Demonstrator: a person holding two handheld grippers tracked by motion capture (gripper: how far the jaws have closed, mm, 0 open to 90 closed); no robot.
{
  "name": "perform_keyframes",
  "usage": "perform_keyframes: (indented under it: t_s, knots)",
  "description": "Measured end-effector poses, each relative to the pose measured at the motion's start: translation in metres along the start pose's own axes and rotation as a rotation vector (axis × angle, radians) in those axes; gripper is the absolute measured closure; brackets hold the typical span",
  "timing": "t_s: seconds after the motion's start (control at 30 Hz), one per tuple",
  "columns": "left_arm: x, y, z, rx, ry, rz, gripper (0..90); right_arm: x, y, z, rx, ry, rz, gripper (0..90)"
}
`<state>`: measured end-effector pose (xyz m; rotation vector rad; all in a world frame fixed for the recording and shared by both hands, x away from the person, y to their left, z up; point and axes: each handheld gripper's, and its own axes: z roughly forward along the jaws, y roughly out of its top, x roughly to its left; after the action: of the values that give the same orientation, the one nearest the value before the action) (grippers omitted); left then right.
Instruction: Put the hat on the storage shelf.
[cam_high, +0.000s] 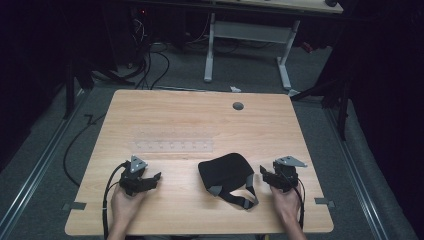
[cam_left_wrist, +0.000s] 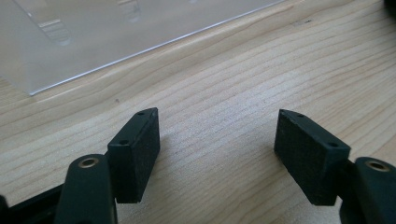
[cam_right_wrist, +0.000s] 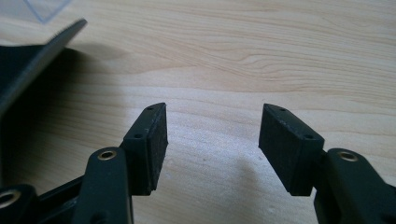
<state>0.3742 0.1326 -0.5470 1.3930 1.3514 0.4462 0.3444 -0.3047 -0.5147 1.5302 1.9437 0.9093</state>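
The wooden tabletop (cam_high: 165, 120) carries a clear plastic sheet (cam_high: 172, 141) near its middle and, nearer the person, a black padded eye mask (cam_high: 225, 171) whose strap and grey buckle trail toward the front edge. The mask lies between the two tongs, closer to the right tongs (cam_high: 264, 172), whose jaws stand apart and empty. The left tongs (cam_high: 155, 177) are likewise spread on nothing. The likely trouble: pinching the loose strap alone would leave the mask dangling or dragging.
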Motion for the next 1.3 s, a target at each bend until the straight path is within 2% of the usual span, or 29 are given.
perform_keyframes:
  t_s: [0.17, 0.2, 0.37, 0.57, 0.6, 0.73, 0.77, 0.8, 0.83, 0.87, 1.03, 1.17, 1.3]
  knots:
    - [0.000, 0.000, 0.000, 0.000, 0.000, 0.000, 31.7, -0.003, 0.000, -0.010, -0.030, 0.048, 0.036, 43.0]
    - [0.000, 0.000, 0.000, -0.001, 0.000, -0.001, 31.7, -0.001, 0.001, -0.016, -0.039, 0.090, 0.064, 42.6]
    - [0.000, 0.000, 0.000, 0.000, 0.000, 0.000, 31.6, 0.004, 0.002, -0.028, -0.050, 0.126, 0.062, 43.4]
    - [0.000, 0.000, 0.000, -0.002, 0.002, 0.001, 31.5, 0.009, 0.002, -0.035, -0.073, 0.158, 0.053, 42.7]
    - [0.000, 0.000, 0.000, -0.001, 0.001, 0.000, 31.5, 0.012, 0.003, -0.038, -0.085, 0.184, 0.056, 42.6]
    - [0.000, 0.000, 0.000, -0.002, 0.002, 0.001, 31.4, 0.021, 0.005, -0.040, -0.096, 0.213, 0.028, 41.1]
    - [0.000, 0.000, 0.000, -0.002, 0.002, 0.001, 31.4, 0.025, 0.005, -0.041, -0.096, 0.205, 0.014, 40.2]
    - [0.000, 0.000, 0.000, -0.002, 0.002, 0.001, 31.4, 0.025, 0.005, -0.041, -0.096, 0.205, 0.014, 40.2]
    - [0.000, 0.000, 0.000, -0.002, 0.002, 0.001, 31.4, 0.031, 0.006, -0.041, -0.110, 0.180, -0.030, 39.6]
    - [0.000, 0.000, 0.000, -0.002, 0.002, 0.001, 31.4, 0.033, 0.006, -0.040, -0.112, 0.190, -0.034, 38.6]
    - [0.000, 0.000, 0.000, -0.003, 0.003, 0.001, 31.3, 0.037, 0.008, -0.031, -0.085, 0.215, -0.029, 35.9]
    - [0.000, 0.000, 0.000, -0.003, 0.003, 0.001, 31.3, 0.037, 0.007, -0.020, -0.057, 0.254, 0.014, 33.6]
    - [0.000, 0.000, 0.000, -0.003, 0.003, 0.001, 31.2, 0.038, 0.005, -0.013, -0.040, 0.281, 0.023, 33.5]
